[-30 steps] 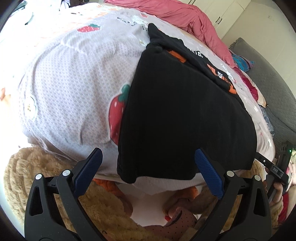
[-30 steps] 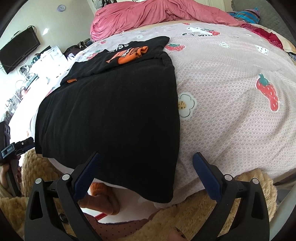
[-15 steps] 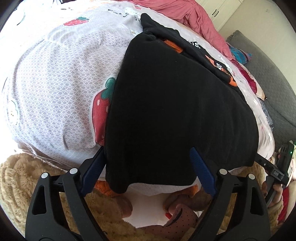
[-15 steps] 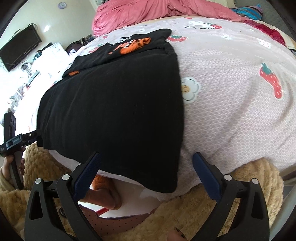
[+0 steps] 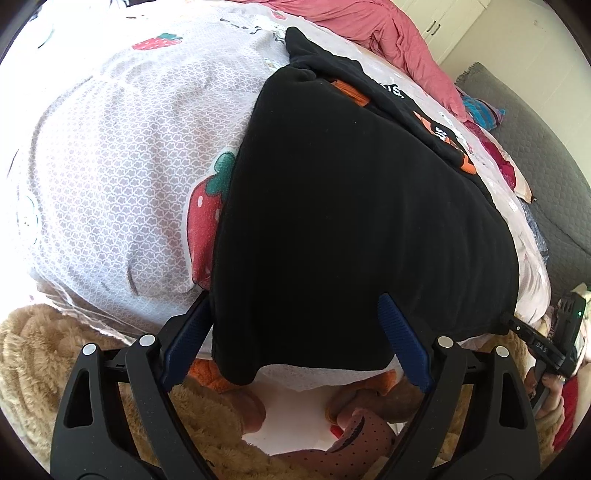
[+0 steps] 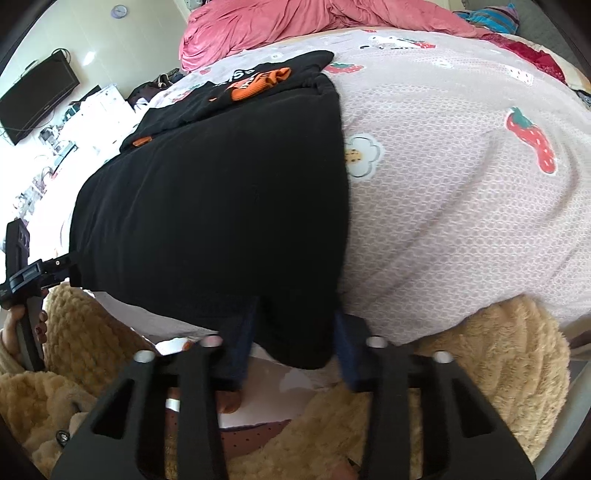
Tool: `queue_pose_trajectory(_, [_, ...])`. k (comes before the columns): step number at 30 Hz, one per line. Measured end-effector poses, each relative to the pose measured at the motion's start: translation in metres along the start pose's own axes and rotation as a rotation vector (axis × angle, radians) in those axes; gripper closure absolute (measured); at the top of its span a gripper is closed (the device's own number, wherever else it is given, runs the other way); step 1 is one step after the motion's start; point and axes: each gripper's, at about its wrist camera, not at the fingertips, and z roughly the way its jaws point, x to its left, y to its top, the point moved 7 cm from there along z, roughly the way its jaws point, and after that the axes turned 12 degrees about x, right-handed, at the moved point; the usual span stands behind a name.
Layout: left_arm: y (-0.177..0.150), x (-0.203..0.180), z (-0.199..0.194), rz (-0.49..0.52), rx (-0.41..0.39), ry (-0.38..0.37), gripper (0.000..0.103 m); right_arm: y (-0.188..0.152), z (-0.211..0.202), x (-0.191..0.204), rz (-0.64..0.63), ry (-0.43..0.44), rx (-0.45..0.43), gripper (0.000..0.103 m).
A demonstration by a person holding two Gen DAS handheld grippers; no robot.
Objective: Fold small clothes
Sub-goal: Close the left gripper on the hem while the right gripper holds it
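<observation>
A black ribbed garment (image 5: 351, 206) lies flat on the bed, its hem hanging over the near edge; it also shows in the right wrist view (image 6: 214, 206). Its far end has orange print and white letters (image 6: 258, 83). My left gripper (image 5: 291, 339) is open, its blue pads on either side of the garment's near left corner. My right gripper (image 6: 295, 343) has its jaws narrowed around the near right corner, with the cloth between the pads. The other gripper shows at the left edge of the right wrist view (image 6: 22, 254).
The bed cover (image 6: 461, 184) is pale pink with strawberries and flowers. A pink duvet (image 6: 295, 22) is heaped at the far end. A grey sofa (image 5: 535, 155) stands to the right. A tan fleece robe (image 6: 498, 362) and the floor lie below the bed edge.
Both grippers have moved forward to the garment's near corners. The right gripper's jaws have closed in on the right corner; the left gripper stays wide open.
</observation>
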Motion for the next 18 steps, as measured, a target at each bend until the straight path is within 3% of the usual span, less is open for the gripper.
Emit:
queue_pose_trajectory(5, [0.001, 0.002, 0.0, -0.013, -0.004, 0.004, 0.022, -0.002, 0.001, -0.003, 0.007, 0.027, 0.013, 0.077])
queue_pose_trajectory(12, [0.001, 0.001, 0.0, -0.007, 0.003, 0.006, 0.022, -0.003, 0.003, 0.004, -0.002, 0.027, 0.025, 0.07])
queue_pose_trajectory(16, [0.002, 0.004, -0.001, -0.018, 0.012, 0.024, 0.032, 0.0, 0.005, 0.006, 0.008, 0.052, 0.035, 0.065])
queue_pose_trajectory(18, [0.002, 0.007, -0.002, -0.025, 0.011, 0.017, 0.037, 0.001, 0.005, 0.008, 0.0, 0.046, 0.033, 0.073])
